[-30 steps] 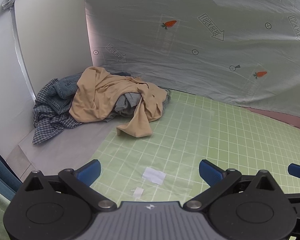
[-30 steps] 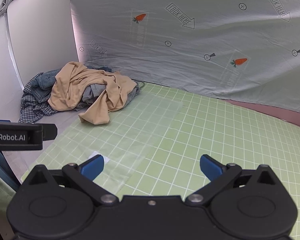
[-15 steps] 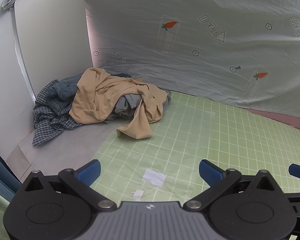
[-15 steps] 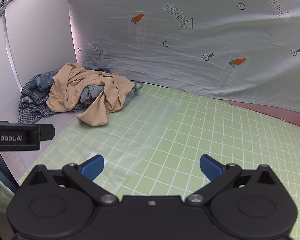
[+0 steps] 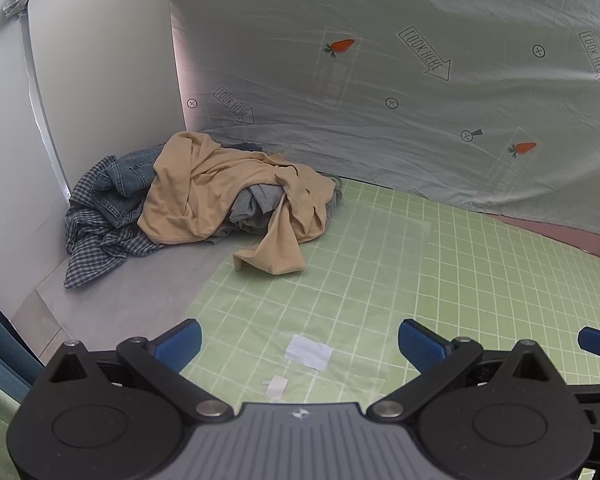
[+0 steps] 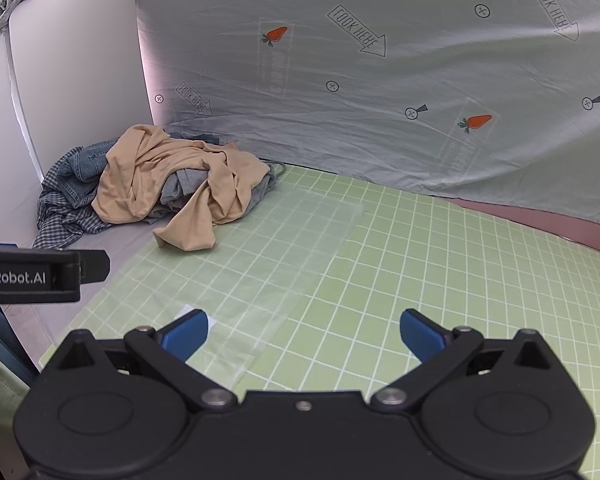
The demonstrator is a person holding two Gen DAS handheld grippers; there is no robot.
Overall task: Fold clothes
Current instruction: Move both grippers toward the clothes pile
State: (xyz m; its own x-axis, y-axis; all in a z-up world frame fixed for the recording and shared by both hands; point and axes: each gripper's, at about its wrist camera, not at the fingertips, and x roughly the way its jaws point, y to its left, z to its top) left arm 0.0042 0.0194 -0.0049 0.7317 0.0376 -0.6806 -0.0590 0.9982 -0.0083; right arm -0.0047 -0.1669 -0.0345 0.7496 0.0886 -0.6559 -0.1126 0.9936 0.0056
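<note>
A heap of clothes lies in the far left corner: a tan shirt (image 5: 204, 196) (image 6: 148, 176) on top, with one sleeve trailing onto the green grid mat (image 5: 440, 280) (image 6: 420, 264). Under it sit a grey garment (image 5: 252, 208), blue jeans (image 5: 128, 176) (image 6: 82, 168) and a checked shirt (image 5: 92, 248) (image 6: 60, 216). My left gripper (image 5: 299, 342) is open above the mat's near edge, well short of the heap. My right gripper (image 6: 303, 332) is open too, nothing between its blue fingertips. The left gripper's body (image 6: 32, 276) shows at the right wrist view's left edge.
A pale printed sheet (image 5: 380, 80) hangs as a backdrop behind the mat. A white board (image 5: 100, 72) leans upright in the left corner behind the heap. Two small white paper scraps (image 5: 308, 356) lie on the mat near my left gripper. A clear plastic film (image 6: 268, 248) covers the mat's left part.
Both views drift only slightly; the heap sits a touch further left in the right wrist view. Both grippers stay open and the clothes have not moved.
</note>
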